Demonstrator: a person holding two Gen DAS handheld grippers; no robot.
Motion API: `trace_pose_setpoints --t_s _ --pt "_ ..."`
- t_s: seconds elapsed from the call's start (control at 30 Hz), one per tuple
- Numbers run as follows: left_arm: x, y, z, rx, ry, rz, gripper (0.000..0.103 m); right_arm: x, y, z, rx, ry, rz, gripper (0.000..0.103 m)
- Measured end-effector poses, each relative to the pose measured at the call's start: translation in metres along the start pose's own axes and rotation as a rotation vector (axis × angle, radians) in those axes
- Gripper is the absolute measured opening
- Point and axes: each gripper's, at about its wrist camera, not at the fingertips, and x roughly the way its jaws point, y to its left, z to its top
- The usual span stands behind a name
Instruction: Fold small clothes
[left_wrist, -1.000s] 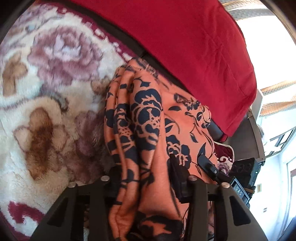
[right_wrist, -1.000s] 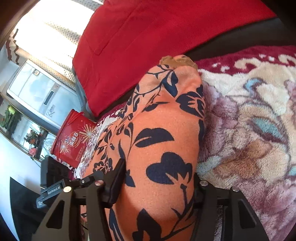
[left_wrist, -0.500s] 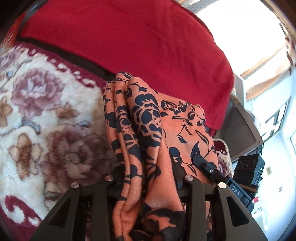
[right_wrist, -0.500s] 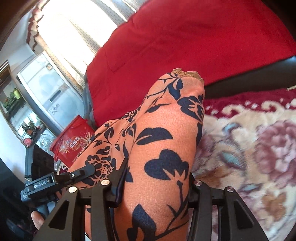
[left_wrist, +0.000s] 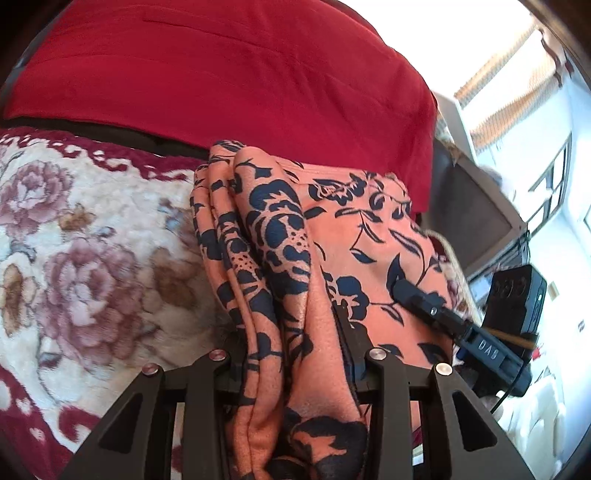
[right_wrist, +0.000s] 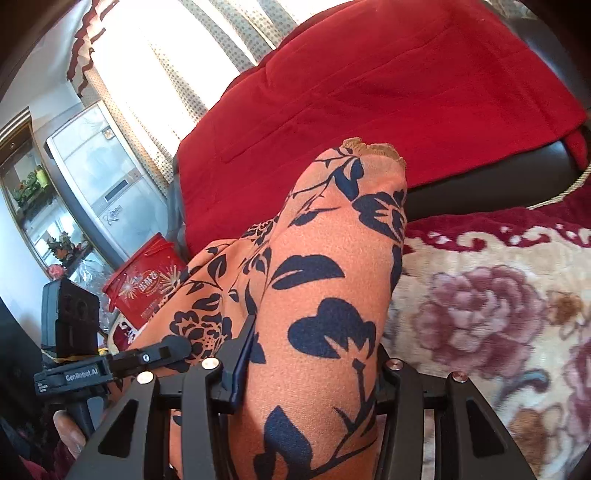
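A: What are we holding?

B: We have an orange garment (left_wrist: 354, 236) printed with dark navy flowers and leaves. The cloth is soft and finely napped, gathered into several long folds. Our left gripper (left_wrist: 295, 365) is clamped on one bunched end, the fabric pinched between both fingers and spilling below them.

A: And our other side?

B: Our right gripper (right_wrist: 310, 373) is closed on the garment (right_wrist: 325, 295) too, squeezing a thick rounded roll of it. A narrow scalloped tan trim (right_wrist: 373, 149) edges the far end of that roll. In each view we see the opposite gripper gripping the cloth at the side, so the garment spans between the two, lifted above the surface.

A: What lies under it?

B: We see a plush blanket (left_wrist: 92, 266), cream with mauve roses, brown blooms and a maroon scroll border; its pile looks deep and fuzzy. Behind it a smooth red cloth (left_wrist: 229, 74) drapes over a dark, glossy sofa back (right_wrist: 491, 177).

A: And the room?

B: We see bright windows with dotted curtains (right_wrist: 173, 62), a silver cabinet (right_wrist: 99, 173), and a red tub (right_wrist: 147, 284) with sparkle print beside the sofa.
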Motion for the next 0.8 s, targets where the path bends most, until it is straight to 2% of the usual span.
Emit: trace_pose_setpoints --t_s 0.23,0.37,0.47,0.53,0.67,0.77,0.8 --pt "0.025 -0.021 -0.011 0.044 0.072 0.048 0.038 -0.002 -0.037 -0.006 0.064 0.042 -0.017 0.049" --pt "0.042 -0.018 -0.022 0.049 0.148 0.123 0.038 0.014 -0.057 -0.016 0.094 0.129 -0.034 0.049" --pt "0.043 -0.015 -0.025 0.041 0.164 0.117 0.044 0.022 -0.071 -0.021 0.121 0.18 -0.063 0.058" --pt "0.038 -0.01 -0.024 0.028 0.17 0.123 0.052 0.018 -0.071 -0.018 0.128 0.176 -0.096 0.061" --pt "0.022 -0.006 -0.022 -0.016 0.141 0.148 0.056 -0.001 -0.056 -0.014 0.085 0.159 -0.192 0.061" --pt "-0.007 -0.018 -0.025 0.027 0.056 0.226 0.06 -0.032 -0.046 -0.016 0.009 0.083 -0.311 0.061" --pt "-0.018 -0.024 -0.029 0.055 0.014 0.26 0.065 -0.04 -0.042 -0.015 -0.003 0.054 -0.331 0.061"
